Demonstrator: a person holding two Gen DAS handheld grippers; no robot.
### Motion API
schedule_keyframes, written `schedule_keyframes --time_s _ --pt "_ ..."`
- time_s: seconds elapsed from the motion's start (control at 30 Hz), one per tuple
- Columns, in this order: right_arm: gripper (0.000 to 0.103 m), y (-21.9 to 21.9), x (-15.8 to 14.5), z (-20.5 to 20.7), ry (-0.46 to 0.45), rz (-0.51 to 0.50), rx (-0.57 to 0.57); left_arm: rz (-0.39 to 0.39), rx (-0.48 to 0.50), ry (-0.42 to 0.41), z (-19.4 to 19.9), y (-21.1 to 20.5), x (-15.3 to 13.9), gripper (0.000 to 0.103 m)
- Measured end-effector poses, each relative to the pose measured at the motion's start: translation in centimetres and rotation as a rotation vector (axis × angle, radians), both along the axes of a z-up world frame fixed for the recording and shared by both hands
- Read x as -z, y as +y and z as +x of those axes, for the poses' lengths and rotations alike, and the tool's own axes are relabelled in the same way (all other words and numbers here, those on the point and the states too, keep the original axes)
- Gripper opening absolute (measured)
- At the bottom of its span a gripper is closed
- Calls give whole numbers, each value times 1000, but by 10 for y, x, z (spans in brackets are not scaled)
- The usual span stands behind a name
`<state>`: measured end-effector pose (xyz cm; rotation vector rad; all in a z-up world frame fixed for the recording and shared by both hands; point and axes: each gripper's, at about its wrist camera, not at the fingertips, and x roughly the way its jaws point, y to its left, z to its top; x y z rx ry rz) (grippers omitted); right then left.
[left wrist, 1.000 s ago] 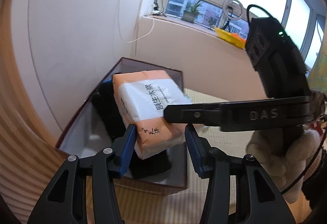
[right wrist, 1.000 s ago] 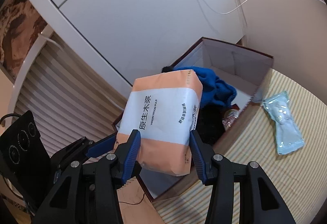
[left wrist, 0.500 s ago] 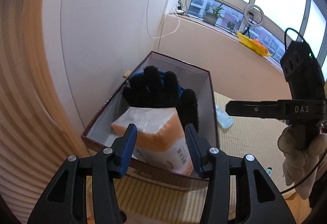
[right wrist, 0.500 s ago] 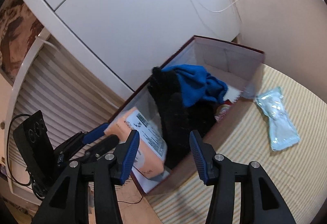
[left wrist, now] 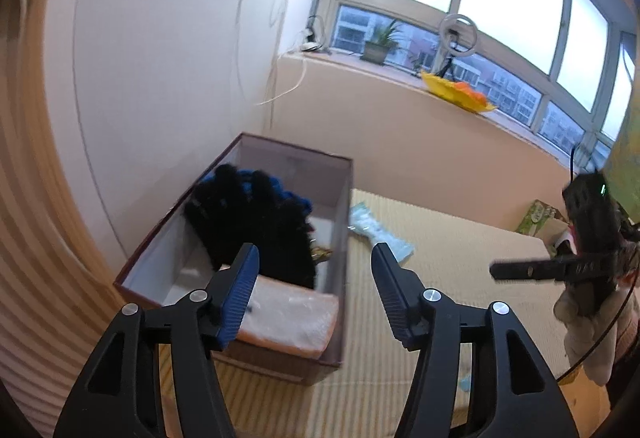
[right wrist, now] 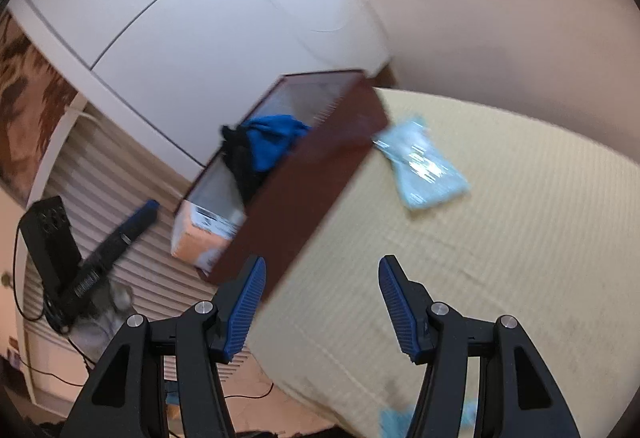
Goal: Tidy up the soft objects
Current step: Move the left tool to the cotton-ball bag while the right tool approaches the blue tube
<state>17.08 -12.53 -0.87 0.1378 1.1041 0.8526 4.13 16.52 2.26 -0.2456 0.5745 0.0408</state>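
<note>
Your left gripper [left wrist: 314, 294] is spread wide and carries nothing; it hangs over the near end of the box [left wrist: 344, 222]. Your right gripper [right wrist: 322, 302] is also spread and empty, above the striped mat [right wrist: 500, 238] and well apart from the box.

The orange tissue pack [left wrist: 288, 318] lies inside the box at its near end, flat, with its long axis across the box's width. The black glove [left wrist: 256, 222] rests just behind it, its fingers pointing toward the far wall, and the blue cloth [right wrist: 272, 142] is bunched behind that.

What looks to be left is the light blue packet [right wrist: 424, 166], which sits on the mat just beside the far corner of the box. Its long axis runs diagonally away from that corner.

It is probably yours to take with the right gripper. Come down across the short width near the packet's middle, so the ends do not droop unevenly. The film looks slippery, so close firmly before lifting. Carry it over the wall and lay it along the box's length in the free far end.
</note>
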Motion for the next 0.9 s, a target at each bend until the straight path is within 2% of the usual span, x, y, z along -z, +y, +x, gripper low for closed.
schedule_keyframes --time_s 0.13,0.23,0.37,0.47,0.73,0.77,0.8,0.9 --pt "55 -41 26 -17 59 -60 37 -11 62 -1 3 -19 1 58" --pt "55 -62 52 -32 144 -89 46 -21 115 21 7 -39 10 58" --pt "55 -73 86 -44 277 -128 88 -24 181 61 14 -63 24 58" --pt "55 -75 103 -46 355 -102 111 -26 210 83 19 -75 31 58" --pt "55 -59 106 -50 286 -154 108 -37 226 156 36 -86 54 59" --pt "55 -59 105 -50 274 -161 109 -42 229 169 40 -88 58 60" --pt "55 -57 105 -50 262 -166 110 -47 231 186 47 -90 63 66" --pt "55 -57 107 -49 257 -161 115 -56 231 217 64 -95 73 68"
